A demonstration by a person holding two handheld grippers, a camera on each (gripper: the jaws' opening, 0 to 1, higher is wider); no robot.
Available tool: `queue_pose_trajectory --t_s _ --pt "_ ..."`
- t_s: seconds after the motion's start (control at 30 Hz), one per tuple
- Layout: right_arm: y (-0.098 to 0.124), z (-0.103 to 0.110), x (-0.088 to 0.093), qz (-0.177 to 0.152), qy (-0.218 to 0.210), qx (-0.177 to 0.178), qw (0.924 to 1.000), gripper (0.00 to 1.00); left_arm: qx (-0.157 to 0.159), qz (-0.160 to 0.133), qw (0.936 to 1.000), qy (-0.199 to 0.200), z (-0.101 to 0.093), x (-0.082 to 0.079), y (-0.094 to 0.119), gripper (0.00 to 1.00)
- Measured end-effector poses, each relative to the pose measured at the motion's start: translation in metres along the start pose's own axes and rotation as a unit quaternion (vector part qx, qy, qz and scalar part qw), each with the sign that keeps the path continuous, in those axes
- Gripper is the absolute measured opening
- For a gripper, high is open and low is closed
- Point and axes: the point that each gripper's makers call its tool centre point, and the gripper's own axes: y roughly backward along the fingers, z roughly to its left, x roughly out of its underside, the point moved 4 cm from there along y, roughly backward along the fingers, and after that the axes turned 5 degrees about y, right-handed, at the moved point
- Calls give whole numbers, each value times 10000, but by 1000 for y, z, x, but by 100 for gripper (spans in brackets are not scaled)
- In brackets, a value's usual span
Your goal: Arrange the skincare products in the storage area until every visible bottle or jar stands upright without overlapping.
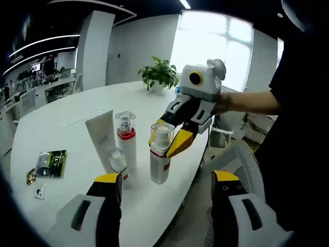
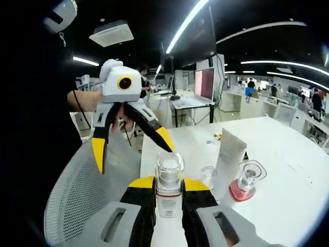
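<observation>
white table (image 1: 61, 123): carrying all products near its front edge, beside a mesh chair (image 2: 77, 195).
flat white tube (image 1: 101, 135): standing upright, just beside the pump bottles.
red-collared pump bottle (image 1: 126, 139): standing upright; a small clear-capped jar (image 1: 117, 159) is crowding its base.
clear-capped white bottle (image 1: 160, 157): standing near the edge, its neck being clamped by the right gripper (image 2: 168, 191); releasing off-balance is risking a topple onto its neighbours or off the table.
left gripper (image 1: 167, 188): hanging wide, holding nothing.
</observation>
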Motion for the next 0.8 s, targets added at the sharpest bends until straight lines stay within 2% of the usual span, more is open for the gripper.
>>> queue_pose_trajectory --t_s 0.07,0.3,0.43,0.8 --pt "-3 -4 5 30 -38 23 10000 10 -38 1 10000 44 -2 -2 -1 68" --pt "-8 -19 26 127 -60 251 9996 10 -132 38 9997 185 12 11 4 71" --pt "-13 -25 34 82 94 408 9991 10 -145 62 9995 283 13 16 4 72" --pt "-27 -28 53 145 207 368 9990 10 -166 106 9986 485 20 24 5 72"
